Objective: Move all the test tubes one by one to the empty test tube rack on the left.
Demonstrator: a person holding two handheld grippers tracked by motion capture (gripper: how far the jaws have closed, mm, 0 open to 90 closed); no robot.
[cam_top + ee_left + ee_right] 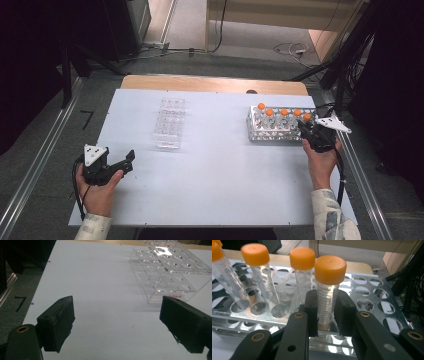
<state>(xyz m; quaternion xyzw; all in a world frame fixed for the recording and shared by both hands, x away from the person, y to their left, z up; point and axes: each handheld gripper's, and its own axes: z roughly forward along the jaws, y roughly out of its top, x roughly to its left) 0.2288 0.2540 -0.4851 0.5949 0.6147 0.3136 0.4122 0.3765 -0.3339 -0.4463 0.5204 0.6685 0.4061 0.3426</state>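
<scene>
A metal rack (272,134) at the table's right holds several clear tubes with orange caps (284,112). My right gripper (303,130) reaches into the rack's right end. In the right gripper view its jaws (327,315) press on both sides of one upright graduated tube (327,300), which stands in the metal rack (372,290). Three more capped tubes (263,277) stand to the left of it. My left gripper (127,162) rests near the table's front left, open, and nothing lies between its jaws (117,322).
A clear plastic rack (169,122) with vacant holes stands left of the table's middle, ahead of the left gripper (170,267). The white table top (220,170) ends at a wooden strip at the back. Cables and dark stands (350,55) crowd the right side.
</scene>
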